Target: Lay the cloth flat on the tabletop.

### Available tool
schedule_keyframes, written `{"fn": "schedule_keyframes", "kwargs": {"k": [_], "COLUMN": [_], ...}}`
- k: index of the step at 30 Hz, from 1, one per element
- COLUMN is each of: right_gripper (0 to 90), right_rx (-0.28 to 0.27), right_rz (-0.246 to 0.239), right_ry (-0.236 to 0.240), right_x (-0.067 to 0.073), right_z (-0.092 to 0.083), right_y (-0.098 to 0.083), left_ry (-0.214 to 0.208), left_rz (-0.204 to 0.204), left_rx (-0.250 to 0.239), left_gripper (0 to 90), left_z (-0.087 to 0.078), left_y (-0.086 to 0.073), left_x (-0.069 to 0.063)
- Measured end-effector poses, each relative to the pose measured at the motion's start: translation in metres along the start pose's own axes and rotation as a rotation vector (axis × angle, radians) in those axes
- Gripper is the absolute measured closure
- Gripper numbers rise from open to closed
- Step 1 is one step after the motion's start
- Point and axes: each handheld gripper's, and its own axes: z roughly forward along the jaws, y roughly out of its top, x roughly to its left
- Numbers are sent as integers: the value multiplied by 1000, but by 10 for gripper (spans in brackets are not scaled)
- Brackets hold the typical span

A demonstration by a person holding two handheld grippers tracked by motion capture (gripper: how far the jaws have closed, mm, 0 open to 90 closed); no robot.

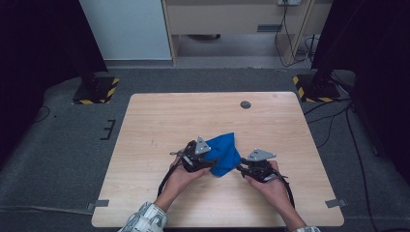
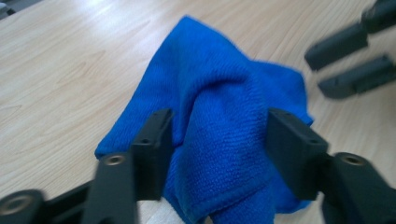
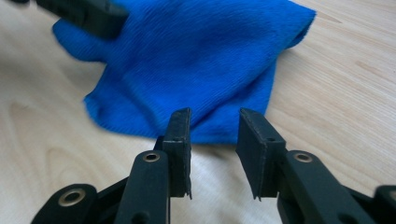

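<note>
Left tongs (image 2: 219, 135) clamp the blue cloth's (image 2: 219, 93) bunched fold — right tongs (image 3: 214, 140) narrow, empty, at its edge.

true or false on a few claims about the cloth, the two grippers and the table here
1. The blue cloth lies bunched up on the wooden table. True.
2. The left gripper has a fold of the cloth between its jaws. True.
3. The right gripper is clamped on the cloth. False: its jaws stand apart with nothing between them, just short of the cloth's edge.
4. The cloth is red. False: it is blue.
5. A small round dark spot sits near the table's far edge. True.
</note>
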Motion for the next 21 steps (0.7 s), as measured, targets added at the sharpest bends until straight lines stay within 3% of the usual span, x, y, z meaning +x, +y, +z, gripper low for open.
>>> {"fn": "schedule_keyframes", "kwargs": {"k": [1,3,4,8,13,18,21], "right_gripper": [646,642,642,644,735,873,894], "right_rx": [0,0,0,26,48,66,80], "right_rz": [0,29,29,43,87,56,45], "right_ry": [0,-12,-12,2,36,33,36], "right_x": [0,-6,-6,-8,-7,-7,-8], "right_z": [0,8,8,19,18,19,16], "right_y": [0,1,1,2,1,-2,-3], "left_ry": [9,15,16,-17,-54,-70,-58], "left_rz": [6,16,20,25,-1,-40,-72], "left_rx": [7,20,22,19,-21,-49,-58], "left_gripper": [439,580,580,771,814,811,800], "left_z": [2,5,5,2,-13,-29,-33], "left_y": [-1,-1,-1,0,3,2,1], "left_x": [-1,-1,-1,-3,-2,1,7]}}
